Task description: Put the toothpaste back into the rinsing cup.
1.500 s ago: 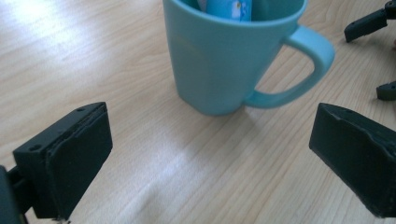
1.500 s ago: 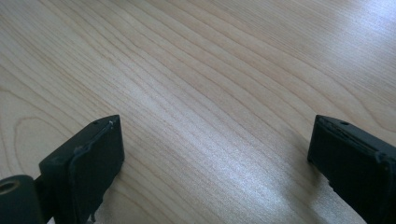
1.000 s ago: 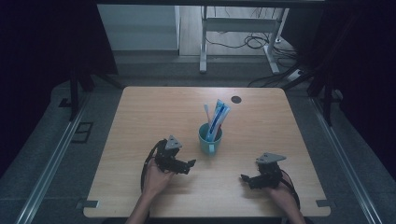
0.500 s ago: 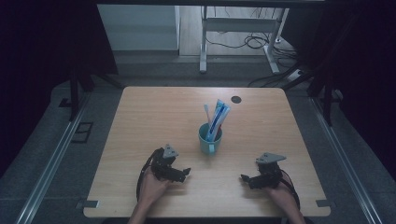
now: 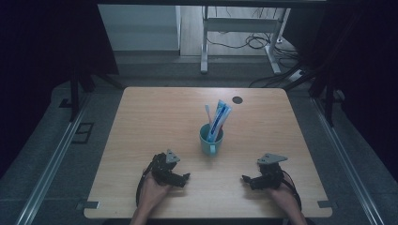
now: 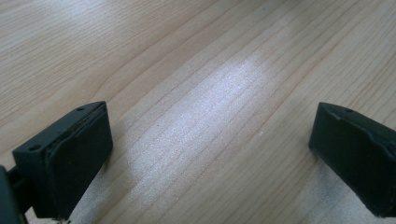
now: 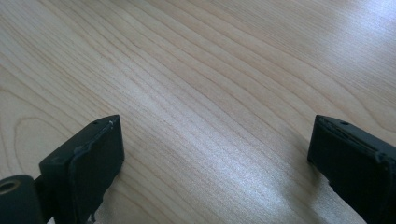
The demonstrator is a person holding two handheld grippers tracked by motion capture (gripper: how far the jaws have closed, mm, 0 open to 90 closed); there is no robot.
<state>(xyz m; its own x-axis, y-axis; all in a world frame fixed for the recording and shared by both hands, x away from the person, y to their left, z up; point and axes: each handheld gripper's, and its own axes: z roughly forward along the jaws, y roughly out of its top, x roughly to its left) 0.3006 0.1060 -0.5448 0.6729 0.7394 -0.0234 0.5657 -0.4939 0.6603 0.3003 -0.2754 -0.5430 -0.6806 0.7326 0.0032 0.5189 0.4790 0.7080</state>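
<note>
Teal cup (image 5: 210,139) stands upright near the middle of the wooden table (image 5: 150,117) in the high view, holding a blue-and-white toothpaste tube (image 5: 218,118) and a toothbrush (image 5: 207,115) that lean out of it; the left gripper (image 5: 183,178) has drawn back toward the near edge since a second ago, while the right gripper (image 5: 246,179) has stayed put. Left gripper view: the left gripper (image 6: 210,154) has its jaws spread wide over bare wood, clasping nothing. Right gripper view: the right gripper (image 7: 215,158) is likewise spread wide above bare wood grain.
</note>
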